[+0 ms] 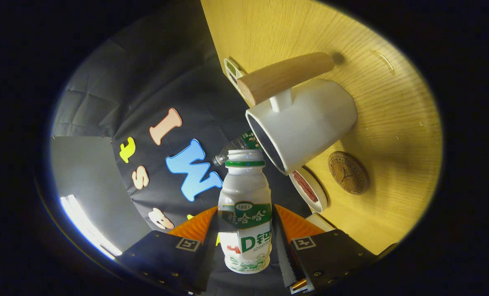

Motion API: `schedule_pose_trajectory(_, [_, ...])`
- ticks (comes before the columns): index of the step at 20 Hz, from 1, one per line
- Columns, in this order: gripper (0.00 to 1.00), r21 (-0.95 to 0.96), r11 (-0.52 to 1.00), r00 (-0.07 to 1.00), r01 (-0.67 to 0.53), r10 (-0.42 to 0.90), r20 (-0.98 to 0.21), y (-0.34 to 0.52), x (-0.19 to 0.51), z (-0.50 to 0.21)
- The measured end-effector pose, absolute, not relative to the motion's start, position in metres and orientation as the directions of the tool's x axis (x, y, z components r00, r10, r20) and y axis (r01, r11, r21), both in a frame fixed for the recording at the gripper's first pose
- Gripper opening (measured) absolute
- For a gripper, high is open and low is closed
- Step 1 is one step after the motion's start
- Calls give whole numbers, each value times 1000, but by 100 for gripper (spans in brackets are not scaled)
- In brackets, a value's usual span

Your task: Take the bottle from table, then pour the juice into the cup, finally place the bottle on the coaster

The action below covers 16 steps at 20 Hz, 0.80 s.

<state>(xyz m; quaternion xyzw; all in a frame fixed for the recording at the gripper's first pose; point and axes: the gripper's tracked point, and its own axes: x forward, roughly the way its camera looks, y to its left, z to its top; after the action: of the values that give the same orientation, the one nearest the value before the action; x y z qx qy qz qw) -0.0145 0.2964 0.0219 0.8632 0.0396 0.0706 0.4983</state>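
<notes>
Desk of pale wood appears rolled steeply sideways, so the tool is tipped for the pour. White cup with wooden handle stands on it, its dark mouth just beyond the bottle neck. Bottle, uncapped, sits between the orange fingers of the hand-held gripper, clamped on both sides. Round brown coaster lies near the cup. Judgement: bring the neck over the rim before tipping further, slowly, grip firm.
</notes>
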Motion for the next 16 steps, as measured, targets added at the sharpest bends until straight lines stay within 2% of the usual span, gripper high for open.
schedule_pose_trajectory(5, [66, 896, -444, 986, -15, 143, 87, 299, -15, 21])
schedule_pose_trajectory(16, [66, 995, -85, 987, -53, 150, 65, 304, -17, 16])
